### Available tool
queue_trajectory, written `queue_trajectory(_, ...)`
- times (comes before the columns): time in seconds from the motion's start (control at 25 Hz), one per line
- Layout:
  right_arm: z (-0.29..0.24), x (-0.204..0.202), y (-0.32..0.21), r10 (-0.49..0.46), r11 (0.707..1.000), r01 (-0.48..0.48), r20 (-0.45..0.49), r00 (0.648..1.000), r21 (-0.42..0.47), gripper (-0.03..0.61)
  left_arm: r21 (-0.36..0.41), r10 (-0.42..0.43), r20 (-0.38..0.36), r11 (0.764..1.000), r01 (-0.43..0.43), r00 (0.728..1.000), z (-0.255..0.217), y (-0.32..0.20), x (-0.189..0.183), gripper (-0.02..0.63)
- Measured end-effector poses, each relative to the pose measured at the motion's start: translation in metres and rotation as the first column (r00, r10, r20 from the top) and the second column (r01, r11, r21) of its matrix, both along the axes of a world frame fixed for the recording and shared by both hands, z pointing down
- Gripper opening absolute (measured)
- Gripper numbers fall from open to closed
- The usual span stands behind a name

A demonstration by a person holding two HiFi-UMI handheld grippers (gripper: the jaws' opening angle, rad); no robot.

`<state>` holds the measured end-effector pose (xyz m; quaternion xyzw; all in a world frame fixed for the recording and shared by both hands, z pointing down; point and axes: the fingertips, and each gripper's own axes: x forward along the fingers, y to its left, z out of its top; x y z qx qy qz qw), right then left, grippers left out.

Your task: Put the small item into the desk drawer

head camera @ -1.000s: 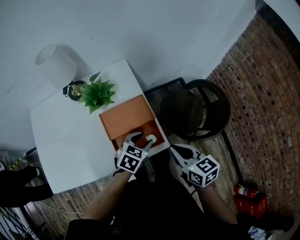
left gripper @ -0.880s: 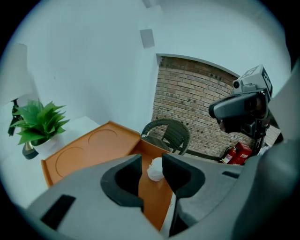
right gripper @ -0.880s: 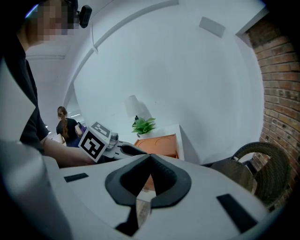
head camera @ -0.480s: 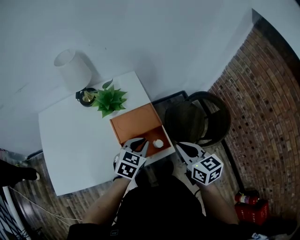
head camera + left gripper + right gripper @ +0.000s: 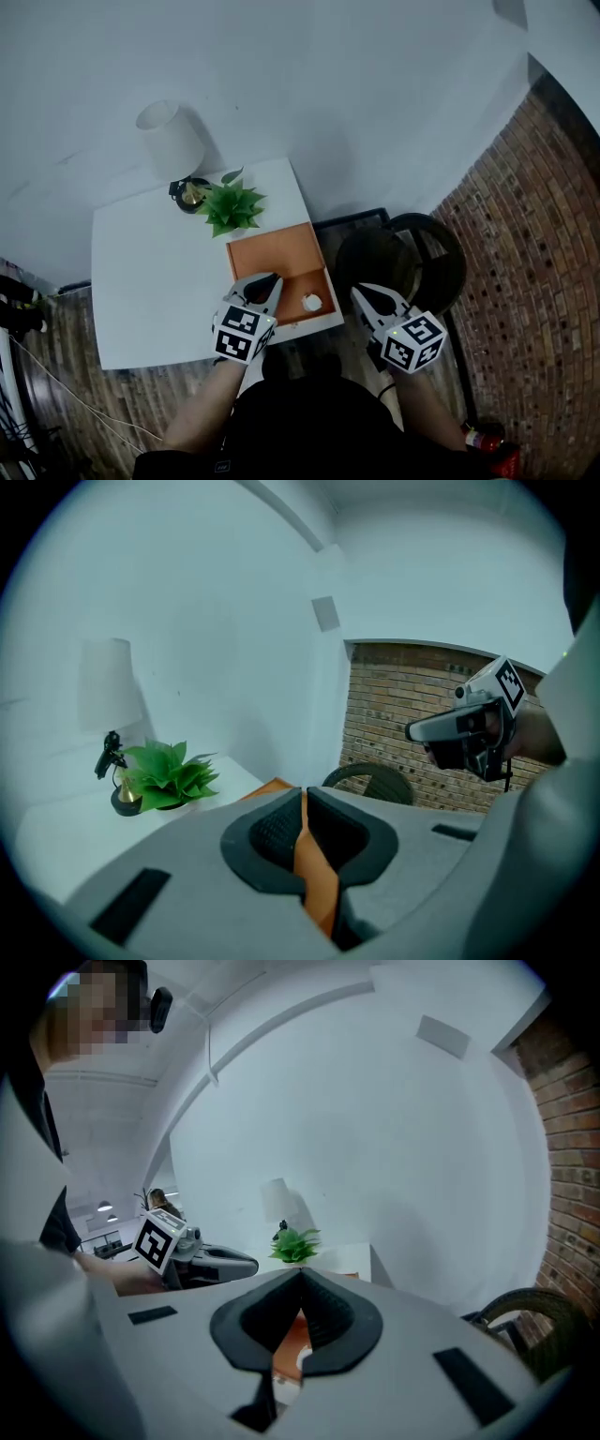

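- Head view: the small white item [image 5: 312, 302] lies inside the open drawer [image 5: 315, 281] of the orange desk unit [image 5: 275, 248], which stands on the white table [image 5: 150, 281]. The left gripper [image 5: 270, 278] hovers at the drawer's left side, apart from the item. The right gripper [image 5: 362, 292] hangs beyond the table's right edge, near the dark chair [image 5: 417, 262].
- Left gripper view: the jaws have just been closing and now stand together with nothing between them. Only a strip of the orange unit shows through the slit.
- Right gripper view: the jaws meet at their tips with nothing gripped. Orange and a white speck, probably the item, show in the gap below them.
- Assessment: placement appears complete, with the item released and resting in the drawer. The drawer stands open; pushing it shut, if required, is not yet done.
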<state>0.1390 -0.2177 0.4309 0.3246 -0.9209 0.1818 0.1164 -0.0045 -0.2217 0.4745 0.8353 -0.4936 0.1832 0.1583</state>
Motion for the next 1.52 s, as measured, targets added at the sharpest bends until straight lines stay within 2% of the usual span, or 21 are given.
queue_trajectory(0.28, -0.023, 0.021, -0.016, -0.089, 0.995, 0.086, 0.06, 0.994, 0.045, 0.003, 0.058, -0.116, -0.003, 0.992, 0.116, 0.993, -0.032, 0.005, 0.013, 0.017)
queue_trajectory(0.6, -0.043, 0.04, -0.028, -0.18, 0.98, 0.172, 0.083, 0.98, 0.103, 0.003, 0.106, -0.222, 0.004, 0.97, 0.22, 0.975, -0.058, 0.005, 0.022, 0.011)
queue_trajectory(0.88, -0.069, 0.039, -0.029, -0.249, 0.957, 0.231, 0.089, 0.964, 0.177, 0.003, 0.157, -0.257, -0.002, 0.954, 0.254, 0.966, -0.091, 0.007, 0.015, 0.011)
queue_trajectory(1.0, -0.079, 0.029, -0.034, -0.281, 0.939, 0.263, 0.051, 0.958, 0.223, 0.003, 0.167, -0.251, 0.019, 0.955, 0.245, 0.968, -0.1, 0.005, 0.009, 0.011)
queue_trajectory(1.12, -0.094, 0.021, -0.039, -0.28, 0.926, 0.261, 0.029, 0.96, 0.273, 0.003, 0.176, -0.238, 0.042, 0.958, 0.227, 0.97, -0.108, -0.001, 0.001, 0.011)
queue_trajectory(1.36, -0.135, 0.018, -0.033, -0.255, 0.903, 0.214, 0.064, 0.965, 0.372, 0.003, 0.228, -0.247, 0.041, 0.946, 0.232, 0.968, -0.136, -0.009, -0.01, 0.011)
queue_trajectory(1.52, -0.15, 0.027, -0.035, -0.219, 0.909, 0.159, 0.119, 0.968, 0.385, 0.003, 0.266, -0.276, 0.02, 0.928, 0.261, 0.961, -0.151, -0.012, -0.015, 0.011)
